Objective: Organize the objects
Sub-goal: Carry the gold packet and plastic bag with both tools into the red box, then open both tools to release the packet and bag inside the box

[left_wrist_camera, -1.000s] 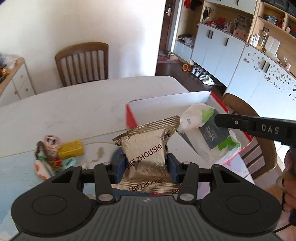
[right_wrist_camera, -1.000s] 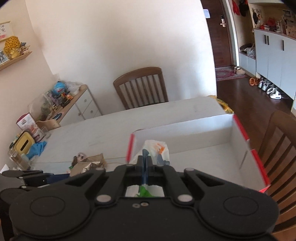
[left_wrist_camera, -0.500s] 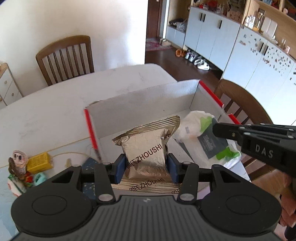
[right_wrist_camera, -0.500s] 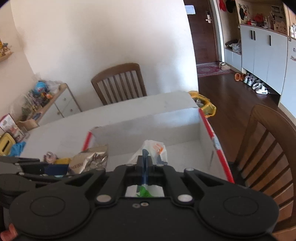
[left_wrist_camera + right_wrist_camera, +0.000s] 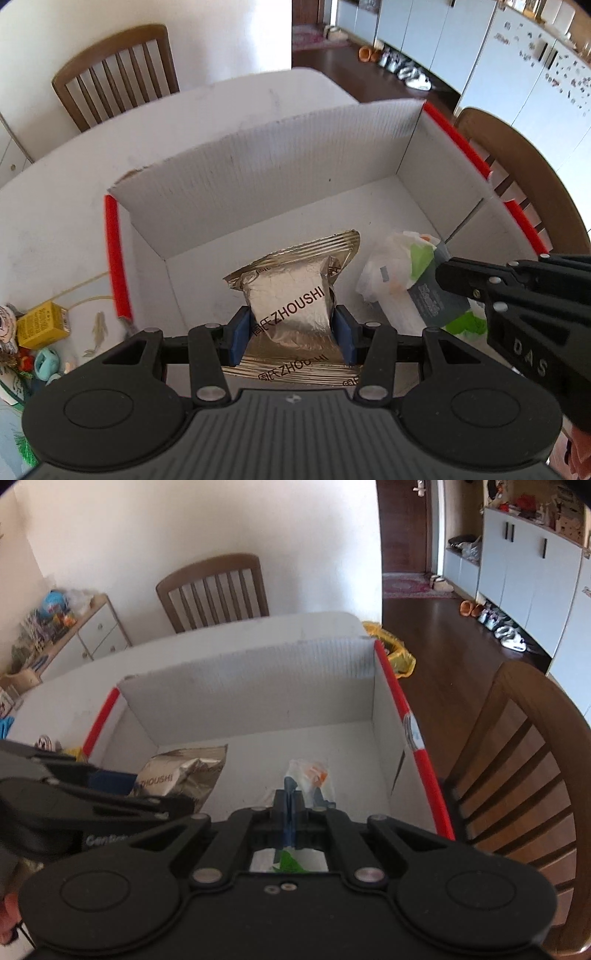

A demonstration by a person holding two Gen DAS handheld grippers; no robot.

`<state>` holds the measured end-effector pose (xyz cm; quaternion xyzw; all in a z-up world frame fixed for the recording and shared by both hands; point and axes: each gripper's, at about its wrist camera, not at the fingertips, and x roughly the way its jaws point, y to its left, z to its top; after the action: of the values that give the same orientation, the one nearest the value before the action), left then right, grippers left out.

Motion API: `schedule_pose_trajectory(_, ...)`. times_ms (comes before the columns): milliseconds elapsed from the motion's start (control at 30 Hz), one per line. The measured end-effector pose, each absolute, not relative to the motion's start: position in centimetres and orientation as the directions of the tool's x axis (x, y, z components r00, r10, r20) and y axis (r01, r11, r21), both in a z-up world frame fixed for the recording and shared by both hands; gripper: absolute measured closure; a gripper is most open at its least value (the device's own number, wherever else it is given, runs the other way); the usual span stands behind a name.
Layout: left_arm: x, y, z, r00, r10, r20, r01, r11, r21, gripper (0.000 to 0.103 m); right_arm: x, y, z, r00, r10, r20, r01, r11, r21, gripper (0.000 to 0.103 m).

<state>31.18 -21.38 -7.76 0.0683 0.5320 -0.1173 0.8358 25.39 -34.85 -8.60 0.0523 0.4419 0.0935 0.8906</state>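
A white cardboard box (image 5: pixel 303 173) with red edges stands open on the tabletop (image 5: pixel 55 206). Over its interior, the left hand-held gripper (image 5: pixel 291 326) pinches a silver foil packet (image 5: pixel 291 295), while the right hand-held gripper (image 5: pixel 291 805) clamps a white plastic pouch (image 5: pixel 391 273) just beside it.

We see a crinkled, shiny foil pouch (image 5: pixel 295 295), a thin glossy plastic bag (image 5: pixel 391 273), a matt corrugated cardboard box (image 5: pixel 280 166) and a varnished wooden chair (image 5: pixel 214 587).

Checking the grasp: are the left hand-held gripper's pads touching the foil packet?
Touching. The left wrist view shows both blue pads pressed against the foil packet sides.
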Motion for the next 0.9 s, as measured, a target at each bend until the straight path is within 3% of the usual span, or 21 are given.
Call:
schedule_pose_trajectory(333, 32.8, -21.5, -10.6, 0.299, -0.111, -0.948, 0.262, 0.965, -0.03, 0.056, 26.6, -34.8, -10.1, 0.523, 0.235, -0.819, -0.168, 0.971, 0.172, 0.102)
schedule_pose_trajectory(733, 33.3, -22.6, -10.8, 0.288, -0.099, -0.952, 0.287, 0.958, -0.012, 0.053, 27.0, -34.7, -11.0, 0.477, 0.25, -0.843, -0.207, 0.964, 0.169, 0.101)
schedule_pose_trajectory(900, 32.6, -22.8, -10.4, 0.312, -0.104, -0.944, 0.308, 0.951, -0.003, 0.053, 26.7, -34.7, -10.7, 0.488, 0.246, -0.837, -0.212, 0.964, 0.16, 0.093)
